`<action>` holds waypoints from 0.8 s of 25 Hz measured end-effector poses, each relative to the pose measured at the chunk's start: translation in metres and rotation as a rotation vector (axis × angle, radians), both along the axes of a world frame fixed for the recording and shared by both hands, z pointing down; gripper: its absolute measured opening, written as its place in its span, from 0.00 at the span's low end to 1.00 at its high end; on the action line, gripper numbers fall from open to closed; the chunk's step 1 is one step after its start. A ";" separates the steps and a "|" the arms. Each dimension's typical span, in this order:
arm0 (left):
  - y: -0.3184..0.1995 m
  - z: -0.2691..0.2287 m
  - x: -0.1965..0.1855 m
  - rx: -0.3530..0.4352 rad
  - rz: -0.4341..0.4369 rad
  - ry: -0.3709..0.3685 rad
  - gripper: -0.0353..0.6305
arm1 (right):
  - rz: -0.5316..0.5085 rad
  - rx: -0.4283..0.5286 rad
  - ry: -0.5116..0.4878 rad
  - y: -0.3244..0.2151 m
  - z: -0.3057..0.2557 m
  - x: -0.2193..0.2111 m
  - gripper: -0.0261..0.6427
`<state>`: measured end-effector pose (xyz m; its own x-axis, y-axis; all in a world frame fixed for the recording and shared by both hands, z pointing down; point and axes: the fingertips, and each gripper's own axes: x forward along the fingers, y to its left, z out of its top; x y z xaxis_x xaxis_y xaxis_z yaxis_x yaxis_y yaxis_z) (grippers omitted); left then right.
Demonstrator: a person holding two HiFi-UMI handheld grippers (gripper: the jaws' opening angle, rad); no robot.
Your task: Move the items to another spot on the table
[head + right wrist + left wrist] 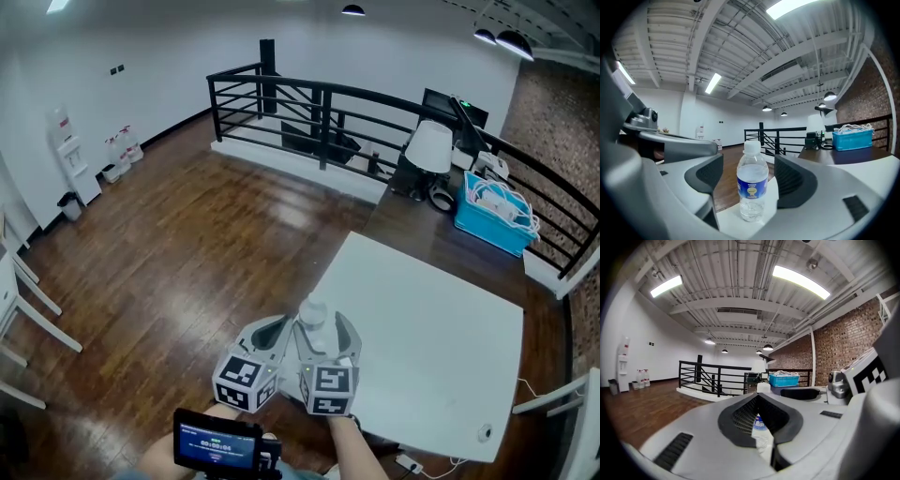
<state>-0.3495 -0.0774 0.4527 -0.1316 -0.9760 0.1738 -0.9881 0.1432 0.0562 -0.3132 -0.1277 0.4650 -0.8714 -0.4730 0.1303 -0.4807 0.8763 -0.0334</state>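
Observation:
A clear water bottle point(312, 314) with a white cap and blue label stands upright at the near left corner of the white table point(422, 328). My right gripper point(322, 328) is open around it. In the right gripper view the bottle point(752, 185) stands between the two dark pads point(710, 173) with a gap on each side, touching neither. My left gripper point(277, 328) sits just left of the right one, over the table's edge. Its jaws point(758, 397) meet at the tips with nothing gripped. Part of the bottle's label point(759, 423) shows through the hollow behind the tips.
A dark desk point(422, 220) beyond the table carries a blue basket point(492, 216) and a white lamp point(431, 145). A black railing point(319, 103) runs behind. Wooden floor point(187, 244) lies to the left. A small screen device point(217, 441) is near my hands. A small round object point(485, 432) lies at the table's near right corner.

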 end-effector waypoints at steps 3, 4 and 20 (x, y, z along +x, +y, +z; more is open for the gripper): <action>-0.001 0.009 -0.011 -0.006 0.001 0.005 0.08 | 0.009 -0.015 0.020 -0.002 0.014 -0.008 0.58; -0.002 0.011 -0.014 -0.010 0.006 0.006 0.08 | 0.013 -0.020 0.024 -0.002 0.018 -0.012 0.58; -0.016 0.058 -0.051 -0.089 0.058 0.050 0.08 | 0.051 -0.046 0.085 -0.027 0.076 -0.048 0.60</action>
